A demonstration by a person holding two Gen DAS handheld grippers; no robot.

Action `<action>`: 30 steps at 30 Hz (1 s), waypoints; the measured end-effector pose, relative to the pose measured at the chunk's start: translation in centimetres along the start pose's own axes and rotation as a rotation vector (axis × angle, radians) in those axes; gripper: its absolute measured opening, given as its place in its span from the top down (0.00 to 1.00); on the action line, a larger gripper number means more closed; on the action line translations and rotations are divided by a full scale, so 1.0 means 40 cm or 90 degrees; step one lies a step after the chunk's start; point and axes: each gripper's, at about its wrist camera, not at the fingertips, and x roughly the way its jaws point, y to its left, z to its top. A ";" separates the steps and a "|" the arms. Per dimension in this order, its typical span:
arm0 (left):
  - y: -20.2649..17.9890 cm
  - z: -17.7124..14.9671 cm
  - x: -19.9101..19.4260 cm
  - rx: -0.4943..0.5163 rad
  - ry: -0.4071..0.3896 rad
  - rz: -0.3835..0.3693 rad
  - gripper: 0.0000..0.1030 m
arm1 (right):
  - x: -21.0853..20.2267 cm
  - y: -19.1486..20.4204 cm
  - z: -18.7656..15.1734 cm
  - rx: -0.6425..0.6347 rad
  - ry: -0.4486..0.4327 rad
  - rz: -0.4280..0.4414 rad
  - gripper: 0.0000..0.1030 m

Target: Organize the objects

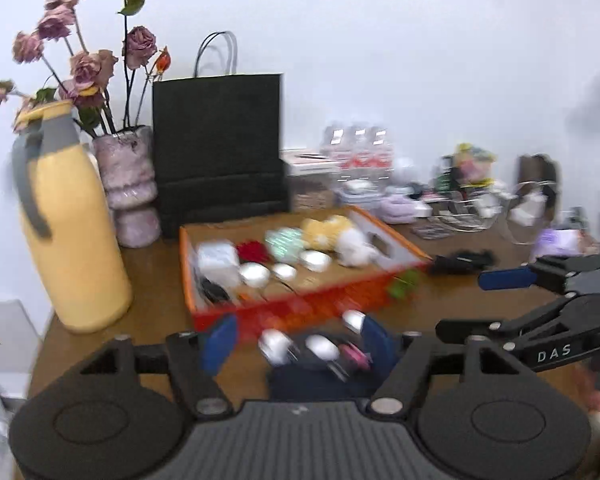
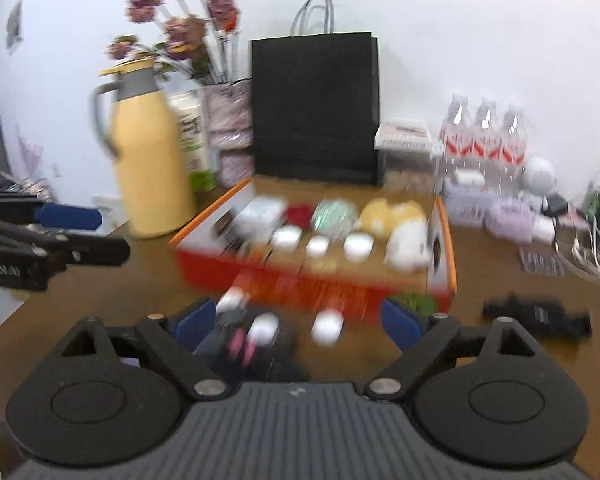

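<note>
Wooden table (image 1: 152,276), motion-blurred orange tray (image 1: 300,312), both tongs (image 1: 298,340) (image 2: 296,316) apart, empty.

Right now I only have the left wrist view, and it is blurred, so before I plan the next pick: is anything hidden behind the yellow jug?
Observer: Yes. In the right wrist view a white bottle with a green label stands between the yellow jug and the patterned vase.
Operator: And the right hand-held gripper? I see it only from the side.
Observer: The right hand-held gripper is open. Its blue pads stand wide apart and press on nothing.
</note>
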 end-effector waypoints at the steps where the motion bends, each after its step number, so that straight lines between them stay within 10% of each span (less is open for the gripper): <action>1: -0.006 -0.040 -0.034 -0.028 -0.004 -0.024 0.15 | -0.040 0.012 -0.040 -0.006 -0.006 -0.015 0.00; 9: -0.073 -0.251 -0.154 -0.055 0.080 0.030 0.15 | -0.241 0.027 -0.284 0.064 0.055 -0.065 0.00; 16: -0.085 -0.257 -0.168 -0.066 0.066 0.027 0.13 | -0.291 0.024 -0.276 0.099 -0.002 -0.081 0.00; 24: -0.015 -0.153 -0.029 -0.096 0.015 0.039 0.16 | -0.144 0.004 -0.162 0.124 -0.060 -0.032 0.11; 30: 0.061 -0.046 0.239 -0.114 0.064 0.043 0.38 | 0.144 -0.017 -0.039 0.121 0.014 0.003 0.28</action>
